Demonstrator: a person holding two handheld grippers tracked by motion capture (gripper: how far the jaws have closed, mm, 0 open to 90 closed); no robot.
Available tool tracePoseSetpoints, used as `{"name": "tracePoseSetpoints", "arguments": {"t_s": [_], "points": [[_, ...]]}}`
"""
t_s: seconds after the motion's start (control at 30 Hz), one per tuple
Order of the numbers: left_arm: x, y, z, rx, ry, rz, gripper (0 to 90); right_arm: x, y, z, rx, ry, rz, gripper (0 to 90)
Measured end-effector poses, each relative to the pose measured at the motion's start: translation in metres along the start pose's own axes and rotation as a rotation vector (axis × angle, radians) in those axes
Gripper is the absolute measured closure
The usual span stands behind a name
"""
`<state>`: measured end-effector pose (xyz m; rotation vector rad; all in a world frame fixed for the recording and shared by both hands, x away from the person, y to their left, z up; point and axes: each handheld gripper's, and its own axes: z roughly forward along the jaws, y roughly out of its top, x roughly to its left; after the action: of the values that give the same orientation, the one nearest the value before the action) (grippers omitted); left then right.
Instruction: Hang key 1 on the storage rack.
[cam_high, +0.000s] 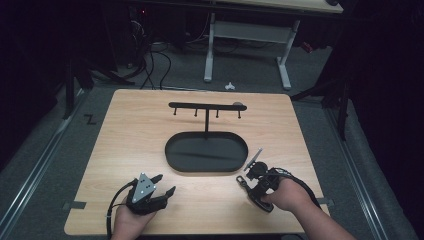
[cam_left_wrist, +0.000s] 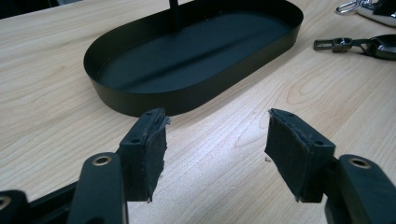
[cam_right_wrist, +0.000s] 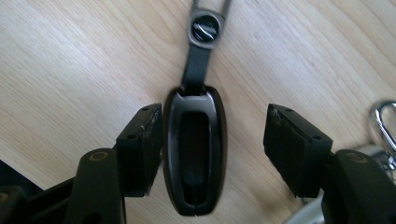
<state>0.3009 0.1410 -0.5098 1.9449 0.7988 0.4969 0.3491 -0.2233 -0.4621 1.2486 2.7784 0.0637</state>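
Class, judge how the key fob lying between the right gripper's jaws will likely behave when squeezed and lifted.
The key fob has a smooth, glossy, rounded shell, so it may slip between the pads. It looks rigid and probably won't deform. Its strap seems flexible and would likely dangle from the fob when the right gripper lifts.

This looks like a lab or recording room set up for tests, not a home. The light wooden table (cam_high: 150, 130) stands on grey carpet (cam_high: 65, 150), with the surroundings kept dark. Beyond the table's far edge a bundle of black cables (cam_high: 150, 60) trails across the floor, and a second desk on white metal legs (cam_high: 210, 50) stands there too. Metal rails (cam_high: 35, 165) run along the floor beside the table.
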Motion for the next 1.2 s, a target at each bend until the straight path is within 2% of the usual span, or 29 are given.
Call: {"name": "tracePoseSetpoints", "arguments": {"t_s": [0.13, 0.2, 0.3, 0.5, 0.53, 0.6, 0.77, 0.9, 1.0, 1.03, 1.2], "points": [[0.0, 0.0, 0.0, 0.002, 0.004, 0.006, 38.5, 0.001, 0.008, 0.005, 0.002, 0.007, -0.013, 37.0], [0.0, 0.0, 0.0, 0.001, 0.003, 0.007, 38.5, 0.001, 0.012, 0.009, 0.005, 0.013, 0.002, 36.5], [0.0, 0.001, -0.001, -0.005, -0.012, -0.018, 37.6, 0.002, 0.019, 0.014, 0.009, 0.022, 0.009, 37.0], [0.002, 0.001, -0.002, -0.008, -0.015, -0.027, 37.2, 0.004, 0.025, 0.019, 0.008, 0.029, -0.009, 34.9], [0.002, 0.001, -0.001, -0.009, -0.015, -0.027, 37.2, 0.004, 0.026, 0.02, 0.013, 0.028, -0.014, 36.5], [0.002, 0.001, -0.001, -0.01, -0.014, -0.027, 37.2, 0.004, 0.027, 0.02, 0.014, 0.017, -0.03, 46.7], [0.002, 0.001, -0.001, -0.008, -0.013, -0.024, 37.2, 0.001, 0.028, 0.024, 0.029, 0.021, 0.007, 57.4], [0.002, 0.001, -0.001, -0.01, -0.012, -0.023, 37.2, 0.005, 0.029, 0.025, 0.029, 0.017, -0.005, 70.1], [0.002, 0.001, -0.001, -0.008, -0.011, -0.021, 37.3, 0.007, 0.029, 0.027, 0.03, 0.014, -0.007, 73.0], [0.002, 0.001, -0.001, -0.007, -0.011, -0.02, 37.3, 0.008, 0.029, 0.027, 0.035, 0.024, -0.005, 76.5], [0.002, 0.002, -0.001, -0.007, -0.011, -0.018, 37.3, 0.008, 0.029, 0.027, 0.032, 0.017, -0.019, 79.3]]}}
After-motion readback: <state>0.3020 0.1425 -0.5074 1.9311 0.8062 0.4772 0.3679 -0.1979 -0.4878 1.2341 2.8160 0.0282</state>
